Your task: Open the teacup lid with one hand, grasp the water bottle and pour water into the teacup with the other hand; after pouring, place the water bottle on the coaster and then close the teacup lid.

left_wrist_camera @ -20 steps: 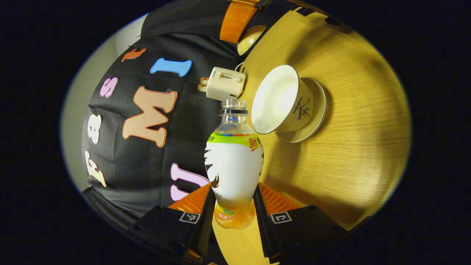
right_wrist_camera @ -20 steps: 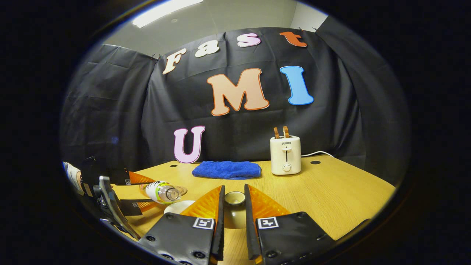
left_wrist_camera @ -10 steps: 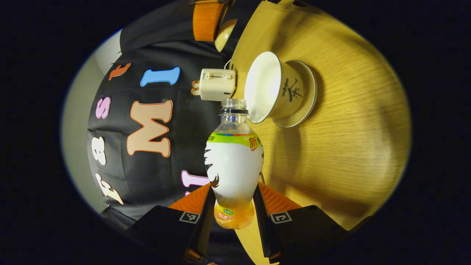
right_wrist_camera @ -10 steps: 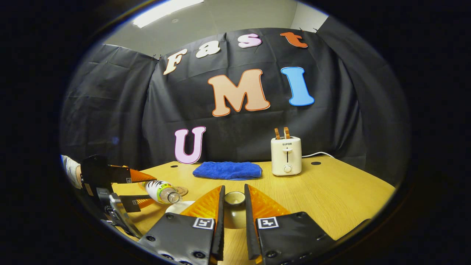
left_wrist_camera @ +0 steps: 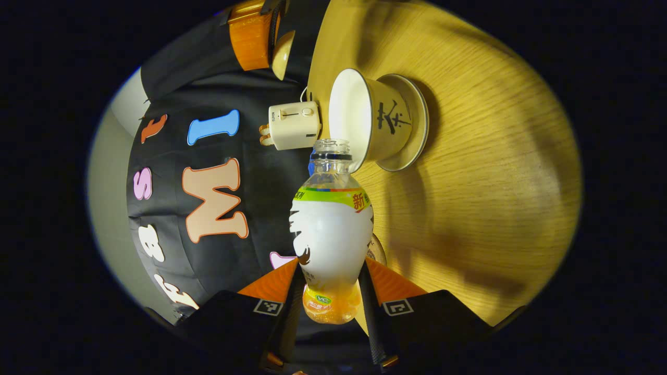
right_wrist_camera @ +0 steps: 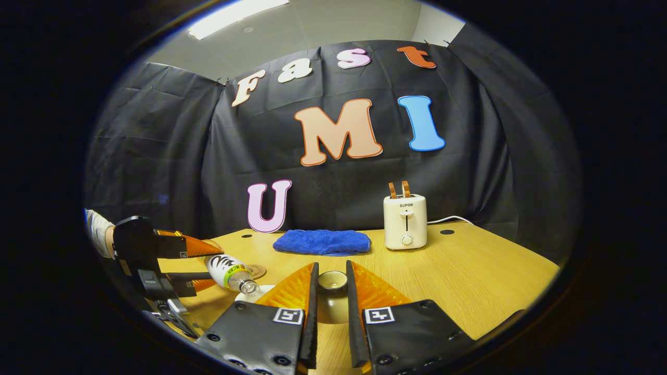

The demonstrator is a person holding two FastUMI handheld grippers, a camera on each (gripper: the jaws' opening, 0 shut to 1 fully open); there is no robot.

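Left gripper [left_wrist_camera: 331,291]: both fingers pressed on the lower body of the water bottle [left_wrist_camera: 331,234], closed to the bottle's width. Bottle uncapped, tipped well past level, neck pointing away from the gripper with its open mouth at the rim of the teacup [left_wrist_camera: 365,122]. Upper part of the bottle looks clear; an orange tint shows at the base between the fingers. Whether liquid is flowing cannot be told.

Teacup: stands on its saucer [left_wrist_camera: 414,130] on the tabletop [left_wrist_camera: 484,198], just ahead of the left gripper. Lid off; white interior, contents not discernible.

Right gripper [right_wrist_camera: 331,291]: fingers closed narrowly on the teacup lid [right_wrist_camera: 332,284], held by its knob above the tabletop. Left gripper with the tilted bottle appears to the right gripper's left, a sleeve [right_wrist_camera: 99,237] behind it; the round coaster [right_wrist_camera: 256,271] lies just beyond the bottle mouth.

Farther ahead of the right gripper: folded blue cloth [right_wrist_camera: 322,242] and a white toaster [right_wrist_camera: 405,221].
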